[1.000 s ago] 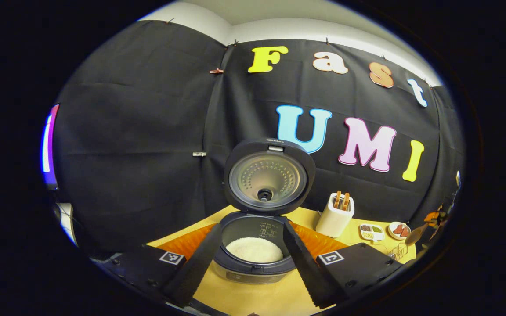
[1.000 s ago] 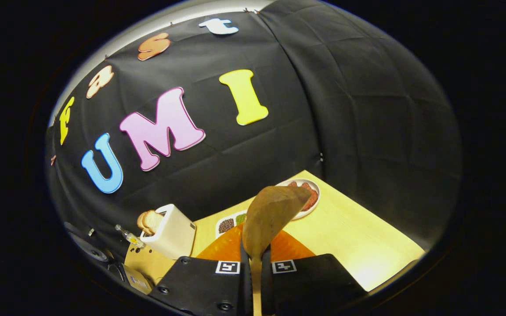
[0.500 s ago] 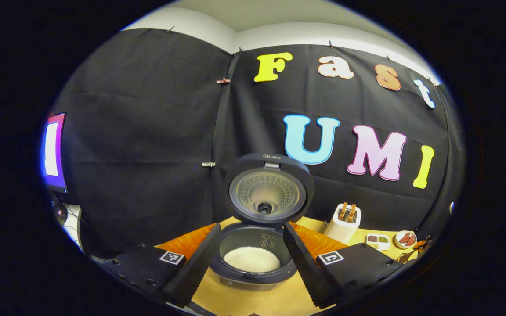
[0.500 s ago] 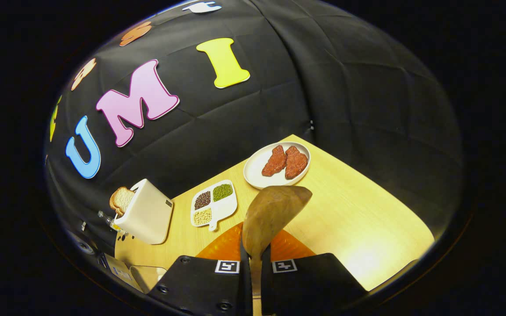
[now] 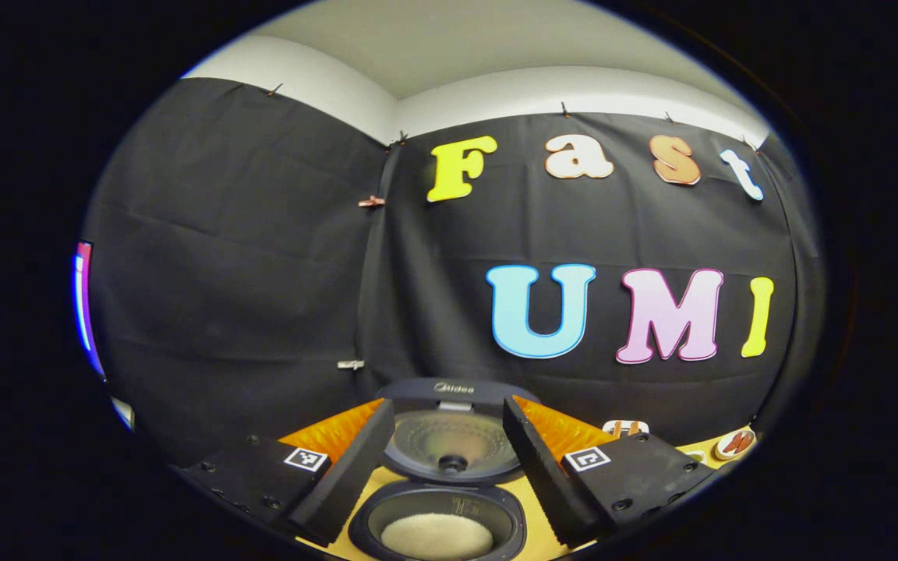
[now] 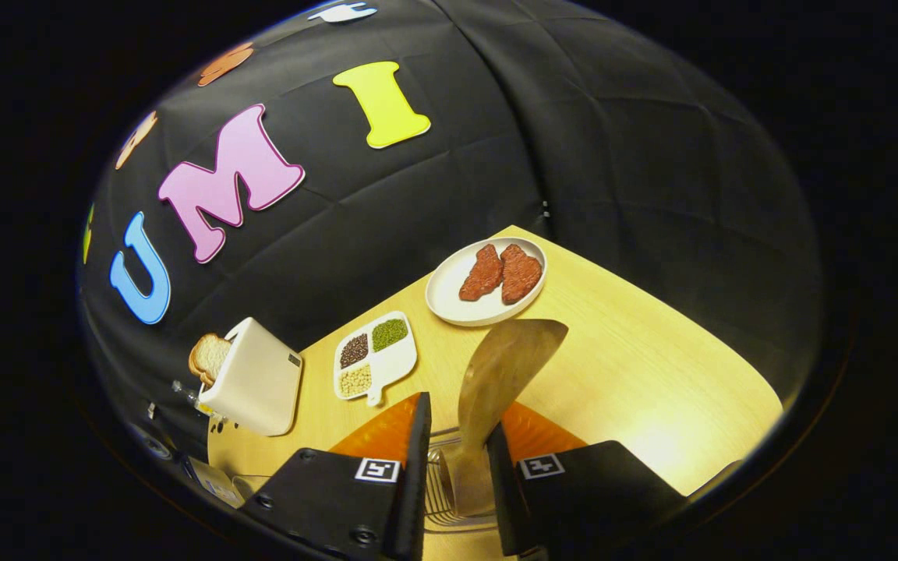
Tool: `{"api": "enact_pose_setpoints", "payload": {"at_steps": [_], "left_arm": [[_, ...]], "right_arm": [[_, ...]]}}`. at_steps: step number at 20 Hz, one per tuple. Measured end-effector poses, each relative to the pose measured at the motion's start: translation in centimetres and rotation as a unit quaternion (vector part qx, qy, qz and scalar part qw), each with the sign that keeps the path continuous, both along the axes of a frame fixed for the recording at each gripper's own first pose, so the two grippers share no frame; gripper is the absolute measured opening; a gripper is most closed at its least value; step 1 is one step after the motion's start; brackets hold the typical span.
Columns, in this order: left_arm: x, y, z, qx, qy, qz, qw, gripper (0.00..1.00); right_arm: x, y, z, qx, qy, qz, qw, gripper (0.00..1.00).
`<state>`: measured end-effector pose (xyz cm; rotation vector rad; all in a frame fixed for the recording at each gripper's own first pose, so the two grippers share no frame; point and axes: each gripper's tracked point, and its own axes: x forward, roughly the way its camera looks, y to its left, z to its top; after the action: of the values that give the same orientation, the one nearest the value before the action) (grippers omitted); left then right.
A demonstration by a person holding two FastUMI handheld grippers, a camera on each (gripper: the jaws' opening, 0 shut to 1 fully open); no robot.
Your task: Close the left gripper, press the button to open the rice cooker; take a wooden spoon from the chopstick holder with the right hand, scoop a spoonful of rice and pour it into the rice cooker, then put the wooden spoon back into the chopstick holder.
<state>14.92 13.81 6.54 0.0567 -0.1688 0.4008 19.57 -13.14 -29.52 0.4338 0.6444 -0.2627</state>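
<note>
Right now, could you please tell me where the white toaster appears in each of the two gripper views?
Left gripper view: the toaster sits low on the right, with just its top peeking out in front of the black cloth.
Right gripper view: the toaster stands at lower left on the wooden table.
Shared landmark: the plate of meat, to the toaster's right in both views.

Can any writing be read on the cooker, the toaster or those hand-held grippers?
Rice cooker lid: small brand mark, too blurred to read surely.
Inner pot: scale marks, too small.
Toaster: small dark mark, unreadable.
Left hand-held gripper, right hand-held gripper: square black-and-white patterns, no words.
</note>
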Motion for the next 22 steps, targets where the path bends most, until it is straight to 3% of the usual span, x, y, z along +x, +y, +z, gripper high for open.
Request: {"api": "enact_pose_setpoints", "payload": {"at_steps": [3, 9, 14, 19, 22], "left_arm": [[2.5, 0.7, 1.0, 0.031, -0.005, -0.027, 0.999, 0.92], [7.6, 1.8, 3.1, 0.075, -0.034, -0.079, 0.993, 0.94], [10.8, 4.6, 1.3, 0.053, -0.002, -0.070, 0.996, 0.96], [10.1, 4.4, 0.1, 0.032, 0.034, -0.074, 0.996, 0.99], [7.3, 3.5, -1.7, 0.009, 0.076, -0.070, 0.995, 1.00]], "right_arm": [[-3.1, -1.1, 2.3, -0.032, -0.012, -0.004, 0.999, 0.99], [-10.9, -2.7, 8.8, -0.111, -0.047, -0.013, 0.993, 0.98], [-15.6, -0.9, 12.1, -0.129, -0.063, -0.015, 0.989, 0.99], [-16.9, 2.4, 12.4, -0.137, -0.067, 0.020, 0.988, 0.99], [-16.6, 4.4, 12.1, -0.126, -0.073, 0.039, 0.989, 0.99]]}}
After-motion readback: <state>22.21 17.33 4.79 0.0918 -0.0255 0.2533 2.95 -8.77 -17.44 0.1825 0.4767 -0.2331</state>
